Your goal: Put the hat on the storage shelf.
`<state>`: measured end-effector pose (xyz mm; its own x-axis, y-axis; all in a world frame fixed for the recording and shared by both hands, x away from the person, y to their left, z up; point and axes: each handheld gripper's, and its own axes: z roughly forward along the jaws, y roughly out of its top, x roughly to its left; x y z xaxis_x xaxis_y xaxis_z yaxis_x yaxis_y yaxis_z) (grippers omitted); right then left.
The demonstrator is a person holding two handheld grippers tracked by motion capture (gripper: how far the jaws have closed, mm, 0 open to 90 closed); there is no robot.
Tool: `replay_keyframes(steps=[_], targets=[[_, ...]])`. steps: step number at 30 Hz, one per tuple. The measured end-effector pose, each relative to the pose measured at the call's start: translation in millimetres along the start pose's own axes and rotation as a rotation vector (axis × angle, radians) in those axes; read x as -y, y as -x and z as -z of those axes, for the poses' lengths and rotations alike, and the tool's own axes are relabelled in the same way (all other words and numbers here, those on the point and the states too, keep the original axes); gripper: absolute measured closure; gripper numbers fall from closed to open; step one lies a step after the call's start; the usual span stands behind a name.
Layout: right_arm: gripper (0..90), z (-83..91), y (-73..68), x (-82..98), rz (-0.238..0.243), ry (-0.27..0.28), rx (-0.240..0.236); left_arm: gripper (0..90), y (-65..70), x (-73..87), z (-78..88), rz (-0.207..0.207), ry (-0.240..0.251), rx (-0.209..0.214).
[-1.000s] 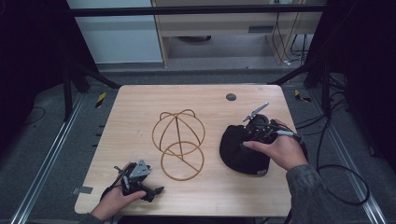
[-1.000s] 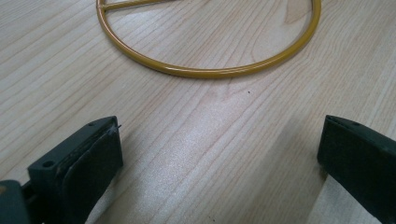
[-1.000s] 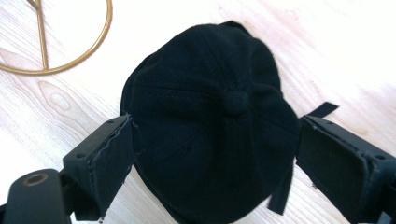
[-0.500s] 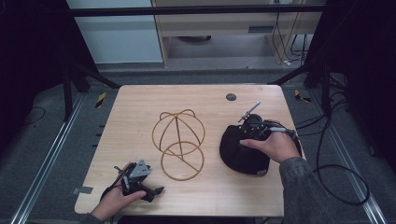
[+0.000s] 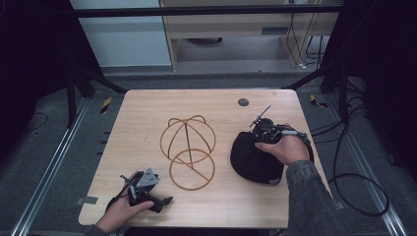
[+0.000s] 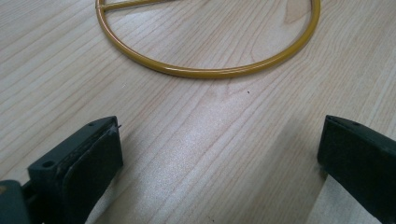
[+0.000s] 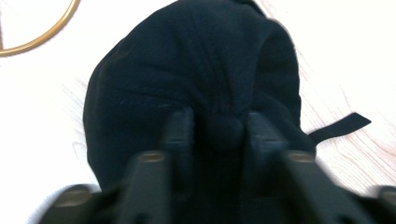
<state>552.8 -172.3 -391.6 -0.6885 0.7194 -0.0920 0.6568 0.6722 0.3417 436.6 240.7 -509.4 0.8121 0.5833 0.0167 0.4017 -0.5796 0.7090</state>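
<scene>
Since the earlier frame the right gripper [image 5: 263,133] had come down onto the black cap [image 5: 253,158], and its jaws had just been closing; they pinched a fold of fabric at the crown. The cap lay just right of the gold wire stand [image 5: 189,150]. The left gripper [image 5: 147,194], below-left of the stand, rested with jaws spread, nothing between.

Grey mottled sleeve [image 5: 306,189], black hand-held gripper [image 5: 264,132] trailing black cable, grey three-cornered plate [image 5: 146,179], perhaps screwed
</scene>
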Motion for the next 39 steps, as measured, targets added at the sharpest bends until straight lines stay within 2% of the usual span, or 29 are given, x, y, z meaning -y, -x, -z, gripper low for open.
replay_keyframes(steps=[1,2,10,12,13,16,17,18,22,23,26,31,39], targets=[[71.4,0.0,0.0,0.0,0.0,0.0,0.0,0.0,0.0,0.0,0.0,0.0,0.0,0.0],[75.1,1.1,0.6,1.3,0.007,0.008,0.001,0.0,0.0,0.0,0.0,0.0,0.0,0.0],[75.7,13.8,1.8,9.2,-0.016,0.053,-0.009,0.0,-0.1,-0.2,-0.2,-0.001,0.0,-0.001],[75.8,22.6,1.8,14.4,-0.019,0.088,-0.014,0.0,0.0,-0.3,-0.3,0.0,0.001,-0.002],[75.8,22.6,1.8,14.4,-0.019,0.088,-0.014,0.0,0.1,-0.3,-0.3,0.001,0.001,-0.003],[75.9,39.5,1.2,20.3,-0.031,0.144,-0.022,0.0,0.4,-0.4,-0.3,0.003,0.0,-0.006],[75.9,39.5,1.2,20.3,-0.031,0.144,-0.022,0.0,0.4,-0.4,-0.3,0.003,0.0,-0.006],[75.9,47.7,-0.4,23.5,-0.037,0.172,-0.027,0.0,0.6,-0.4,-0.3,0.004,0.0,-0.007],[76.0,62.2,-2.2,28.7,-0.041,0.23,-0.026,0.0,0.7,-0.4,-0.3,0.005,0.0,-0.007],[76.0,62.2,-2.2,28.7,-0.041,0.23,-0.026,0.0,0.7,-0.4,-0.3,0.005,0.0,-0.007],[76.0,77.1,-2.9,33.1,-0.045,0.281,-0.024,0.0,0.5,-0.5,-0.5,0.004,0.0,-0.006],[76.0,91.5,-1.7,38.6,-0.078,0.323,-0.029,0.0,0.5,-0.5,-0.5,0.004,0.0,-0.007],[76.0,104.7,-8.7,42.7,-0.082,0.382,-0.002,0.0,0.1,-0.7,-0.9,0.011,0.001,-0.013]])
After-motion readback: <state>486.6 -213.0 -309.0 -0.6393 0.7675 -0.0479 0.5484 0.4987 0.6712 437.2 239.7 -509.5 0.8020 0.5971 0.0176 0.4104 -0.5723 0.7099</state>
